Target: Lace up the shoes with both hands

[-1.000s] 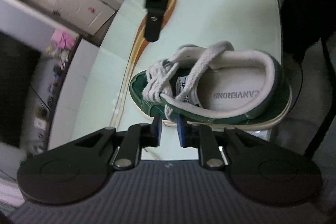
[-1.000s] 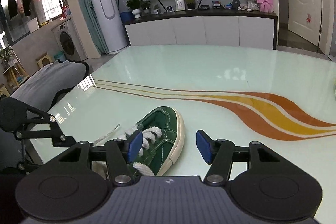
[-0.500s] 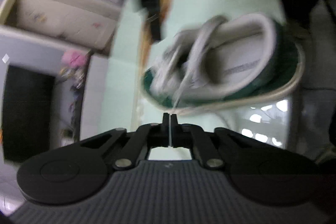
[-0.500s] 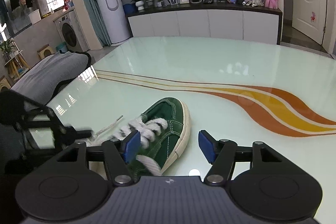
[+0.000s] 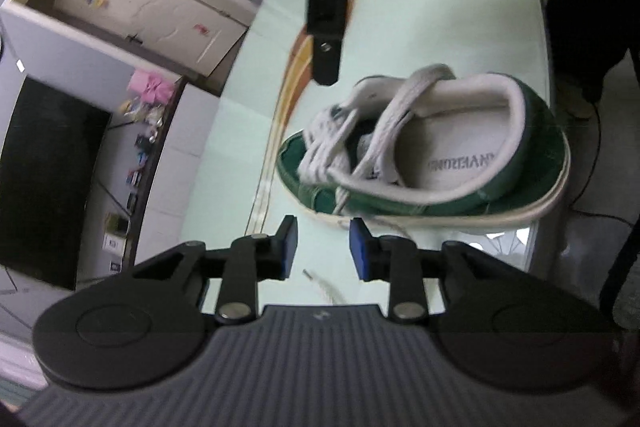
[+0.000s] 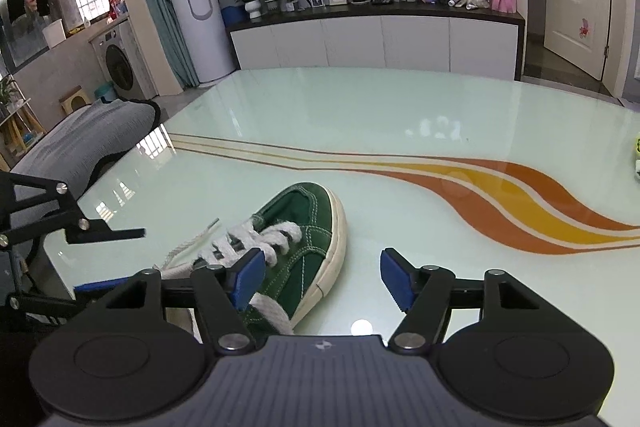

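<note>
Green shoe sat right of centre on the glass table. Left gripper hovered part-open, empty, over a loose lace end (slack, easily missed). Right gripper gaped wide, empty; could snag crossed laces.

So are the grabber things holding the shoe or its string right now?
No, neither. The left gripper and the right gripper both have open jaws with nothing between them. The green canvas sneaker and its white lace lie free on the glossy table.
</note>
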Demonstrator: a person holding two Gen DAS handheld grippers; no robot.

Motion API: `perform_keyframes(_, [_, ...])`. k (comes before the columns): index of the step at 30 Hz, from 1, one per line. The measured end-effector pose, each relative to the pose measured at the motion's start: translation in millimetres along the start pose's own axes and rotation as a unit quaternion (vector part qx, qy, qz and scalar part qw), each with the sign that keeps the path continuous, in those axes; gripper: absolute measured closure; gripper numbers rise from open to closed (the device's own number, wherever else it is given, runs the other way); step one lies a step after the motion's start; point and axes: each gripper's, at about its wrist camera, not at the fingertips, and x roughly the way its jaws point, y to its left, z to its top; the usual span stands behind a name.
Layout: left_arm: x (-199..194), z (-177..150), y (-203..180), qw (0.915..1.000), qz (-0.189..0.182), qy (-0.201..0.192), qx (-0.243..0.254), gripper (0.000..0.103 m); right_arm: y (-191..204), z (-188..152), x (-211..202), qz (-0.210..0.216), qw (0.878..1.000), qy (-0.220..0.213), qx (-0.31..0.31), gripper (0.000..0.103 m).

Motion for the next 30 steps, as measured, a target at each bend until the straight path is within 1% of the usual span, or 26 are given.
perform_keyframes(3, [4, 1, -6, 0.9994, -0.001, -0.006, 0.034, 0.075, -1, 2, -2, 0.002, 1.000, -0.004, 0.000, 0.035])
perform_keyframes(4, [5, 1, -8, 0.9990, 0.000, -0.007, 0.044, 0.076, 0, 2, -3, 0.003, 1.000, -0.005, 0.000, 0.035])
perform_keyframes(5, [6, 0, -9, 0.9985, 0.000, -0.008, 0.053, 0.079, 0, 3, -3, 0.004, 1.000, -0.006, 0.000, 0.034])
perform_keyframes(6, [7, -1, -11, 0.9983, -0.002, -0.009, 0.057, 0.091, 0, 3, -3, 0.005, 1.000, -0.007, 0.000, 0.034])
perform_keyframes(7, [8, -2, -11, 0.9982, -0.015, -0.010, 0.057, 0.099, 0, 3, -3, 0.006, 1.000, -0.007, -0.001, 0.034])
perform_keyframes(8, [8, -3, -12, 0.9981, -0.023, -0.009, 0.057, 0.099, 1, 3, -3, 0.007, 1.000, -0.006, -0.002, 0.034])
perform_keyframes(10, [6, -4, -10, 0.9984, -0.024, -0.006, 0.051, 0.099, 1, 3, -3, 0.007, 1.000, -0.005, -0.004, 0.033])
perform_keyframes(11, [5, -5, -10, 0.9987, -0.025, -0.005, 0.045, 0.099, 2, 3, -3, 0.008, 1.000, -0.005, -0.004, 0.033])
perform_keyframes(14, [5, -12, 3, 0.9996, -0.027, 0.011, -0.005, 0.099, 3, 3, -3, 0.007, 1.000, -0.004, -0.004, 0.033])
perform_keyframes(15, [3, -14, 5, 0.9994, -0.021, 0.017, -0.021, 0.099, 3, 3, -3, 0.007, 1.000, -0.004, -0.004, 0.033])
perform_keyframes(16, [0, -18, 8, 0.9989, 0.009, 0.026, -0.037, 0.102, 2, 3, -3, 0.006, 1.000, -0.003, -0.003, 0.033])
perform_keyframes(17, [-2, -21, 11, 0.9974, 0.040, 0.038, -0.047, 0.102, 1, 4, -3, 0.005, 1.000, -0.003, -0.003, 0.033])
perform_keyframes(18, [-4, -23, 15, 0.9959, 0.054, 0.044, -0.058, 0.102, 0, 4, -3, 0.005, 1.000, -0.002, -0.002, 0.033])
perform_keyframes(20, [-9, -34, 30, 0.9905, 0.066, 0.062, -0.103, 0.102, -2, 4, -4, 0.004, 1.000, -0.001, -0.001, 0.033])
perform_keyframes(22, [-16, -41, 34, 0.9892, 0.058, 0.057, -0.121, 0.102, -3, 5, -5, 0.013, 1.000, 0.009, -0.013, 0.033])
perform_keyframes(24, [-20, -42, 33, 0.9885, 0.033, 0.062, -0.134, 0.101, 7, -3, -11, 0.031, 0.995, 0.020, -0.093, 0.033])
perform_keyframes(26, [-24, -39, 29, 0.9880, 0.007, 0.057, -0.143, 0.097, 17, -10, -18, 0.048, 0.983, 0.031, -0.174, 0.034])
perform_keyframes(27, [-27, -39, 26, 0.9877, 0.002, 0.056, -0.146, 0.090, 22, -14, -21, 0.056, 0.974, 0.036, -0.214, 0.036])
perform_keyframes(28, [-28, -38, 25, 0.9872, -0.002, 0.054, -0.150, 0.078, 28, -22, -24, 0.067, 0.964, 0.039, -0.254, 0.039])
perform_keyframes(29, [-28, -37, 24, 0.9866, -0.006, 0.051, -0.155, 0.072, 35, -31, -26, 0.080, 0.954, 0.043, -0.285, 0.041])
perform_keyframes(30, [-28, -37, 24, 0.9858, -0.011, 0.048, -0.161, 0.069, 38, -38, -27, 0.093, 0.947, 0.047, -0.305, 0.046])
